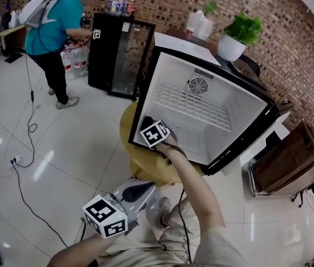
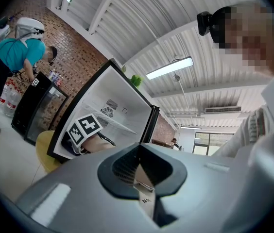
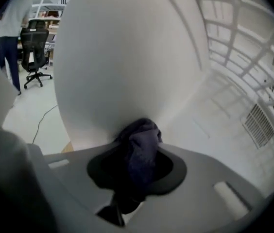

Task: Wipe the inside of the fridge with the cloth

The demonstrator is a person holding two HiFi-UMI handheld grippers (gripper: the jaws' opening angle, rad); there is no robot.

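The fridge point(image 1: 168, 88) is lined with smooth white plastic of a faint sheen, and its frame is finished in glossy black. A white-coated wire shelf point(image 1: 193, 105) is fitted inside. A dark purple cloth point(image 3: 139, 142), soft and crumpled with a fine woven texture, is clamped in the right gripper point(image 3: 137, 152), whose housing is moulded in matt grey plastic. The left gripper point(image 2: 139, 171) is made alike, with a matt black collar round its fingers. The floor point(image 1: 62, 160) is laid with glossy pale tiles in which lights are mirrored. The wall point(image 1: 168, 4) is built of rough brick. The round yellow surface point(image 1: 137, 160) under the fridge is smooth.
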